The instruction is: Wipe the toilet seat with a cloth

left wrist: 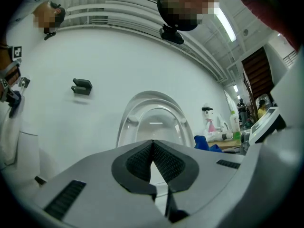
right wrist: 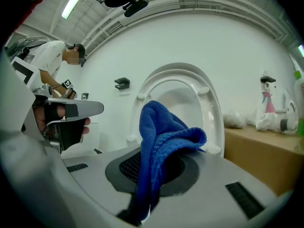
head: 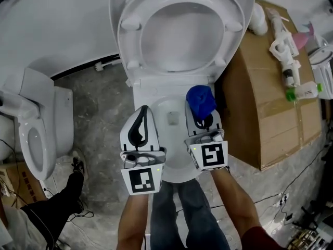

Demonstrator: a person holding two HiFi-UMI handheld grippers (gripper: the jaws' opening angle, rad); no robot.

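A white toilet stands below me with its seat (head: 235,20) raised against the wall; the bowl rim (head: 151,90) lies bare. My right gripper (head: 202,117) hovers over the right side of the bowl, shut on a bunched blue cloth (head: 201,99) that sticks out past its tips. In the right gripper view the cloth (right wrist: 159,137) hangs folded between the pads, with the raised seat (right wrist: 211,103) behind it. My left gripper (head: 142,113) floats beside it over the bowl's left side, its jaws (left wrist: 152,142) shut on nothing and pointing at the raised seat (left wrist: 128,120).
A second toilet (head: 36,134) stands on the left. A cardboard box (head: 270,119) to the right of the bowl carries spray bottles (head: 285,48). Another person's black-clad leg (head: 60,199) and cables are on the floor at lower left. My legs are right in front of the bowl.
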